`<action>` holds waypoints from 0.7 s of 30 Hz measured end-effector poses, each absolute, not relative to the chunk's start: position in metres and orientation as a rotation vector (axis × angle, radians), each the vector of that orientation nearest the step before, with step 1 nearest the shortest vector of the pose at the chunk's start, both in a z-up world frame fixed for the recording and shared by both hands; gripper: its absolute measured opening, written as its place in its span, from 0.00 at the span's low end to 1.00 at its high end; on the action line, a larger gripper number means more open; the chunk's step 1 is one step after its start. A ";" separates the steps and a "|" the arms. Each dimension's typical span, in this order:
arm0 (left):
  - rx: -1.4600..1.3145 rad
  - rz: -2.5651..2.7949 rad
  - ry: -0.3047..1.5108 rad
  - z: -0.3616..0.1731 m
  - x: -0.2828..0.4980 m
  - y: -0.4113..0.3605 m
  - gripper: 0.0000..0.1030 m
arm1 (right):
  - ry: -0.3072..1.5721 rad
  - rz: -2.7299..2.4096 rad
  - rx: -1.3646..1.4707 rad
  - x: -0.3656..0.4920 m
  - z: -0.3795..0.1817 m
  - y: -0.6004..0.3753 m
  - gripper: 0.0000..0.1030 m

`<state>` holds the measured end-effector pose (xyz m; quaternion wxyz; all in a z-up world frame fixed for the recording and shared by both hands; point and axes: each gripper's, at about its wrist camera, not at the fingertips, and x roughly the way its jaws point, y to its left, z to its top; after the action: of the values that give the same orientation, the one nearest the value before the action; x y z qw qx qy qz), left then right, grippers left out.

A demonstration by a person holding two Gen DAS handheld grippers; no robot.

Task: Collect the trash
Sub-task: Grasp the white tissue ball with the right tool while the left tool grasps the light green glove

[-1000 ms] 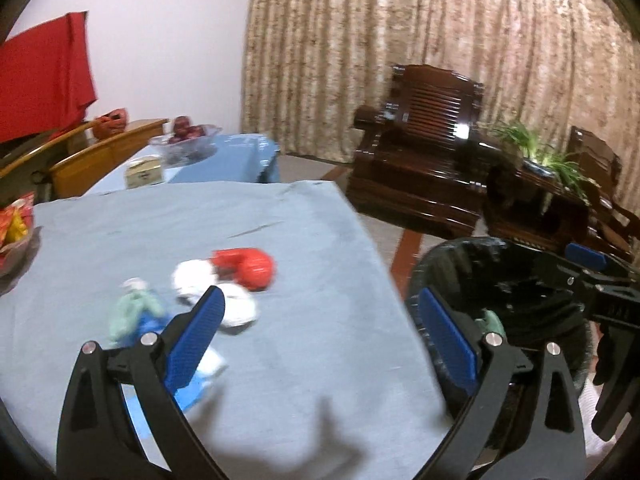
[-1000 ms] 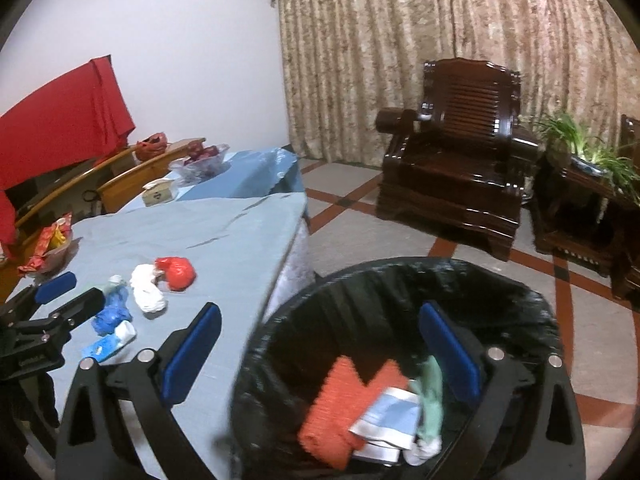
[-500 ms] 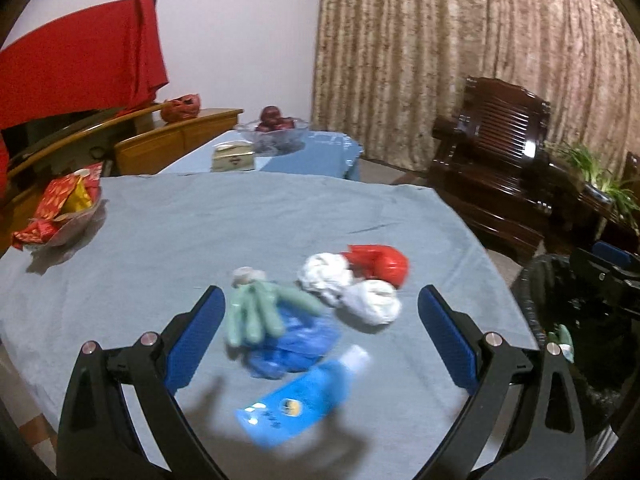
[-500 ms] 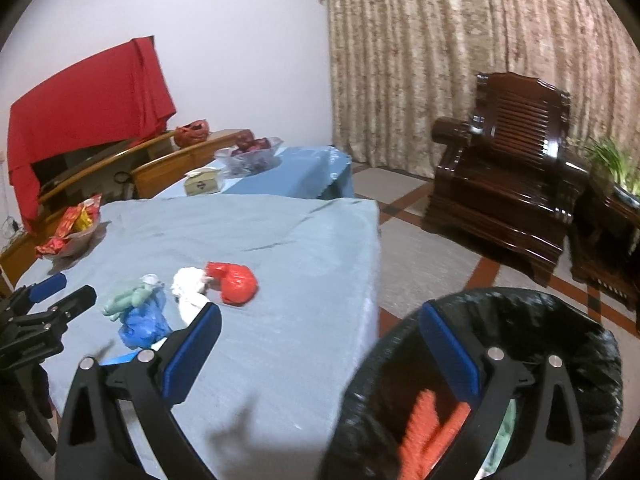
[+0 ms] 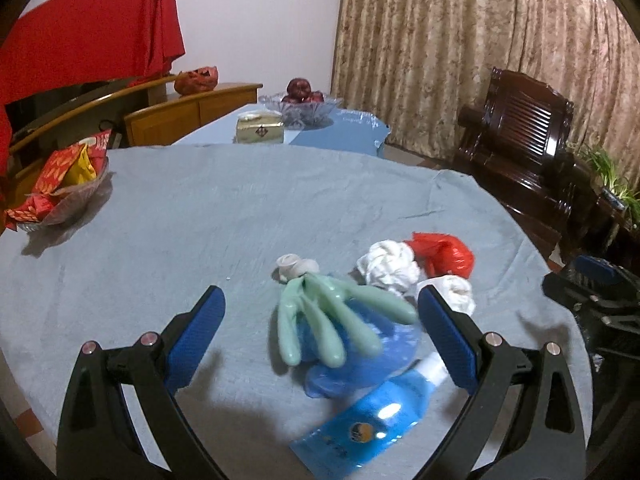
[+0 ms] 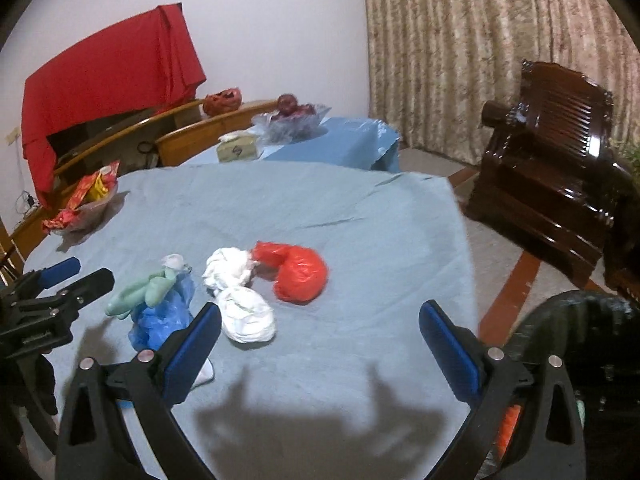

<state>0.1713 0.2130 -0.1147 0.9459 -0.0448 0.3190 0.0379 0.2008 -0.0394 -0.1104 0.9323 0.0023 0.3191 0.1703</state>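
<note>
Holding our left gripper (image 5: 320, 336) wide open and empty, we find the pale green rubber glove (image 5: 332, 320) lying directly between its blue pads, on top of a crumpled blue plastic bag (image 5: 360, 364) — its fingers fan toward us, long axis roughly along our approach. Our right gripper (image 6: 320, 344), equally spread and empty, hovers nearer the white crumpled tissue wad (image 6: 248, 316) and the red plastic bag (image 6: 298, 272). For the glove, our left is plainly closer; the black-lined trash bin (image 6: 580, 320) sits off the grey tablecloth's (image 5: 200, 208) right edge.
</note>
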 end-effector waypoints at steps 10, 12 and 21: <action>-0.111 0.086 0.713 -0.134 0.191 0.237 0.91 | 0.728 0.407 -0.037 0.228 -0.139 0.008 0.91; -0.114 0.078 0.729 -0.137 0.195 0.238 0.91 | 0.741 0.411 -0.042 0.233 -0.144 0.013 0.90; -0.122 0.046 0.741 -0.143 0.205 0.237 0.87 | 0.810 0.462 -0.065 0.245 -0.165 0.027 0.66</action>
<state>0.2047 0.2368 -0.1430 0.9300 -0.0594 0.3620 0.0227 0.2448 0.0268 -0.1654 0.8927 -0.0314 0.3906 0.2225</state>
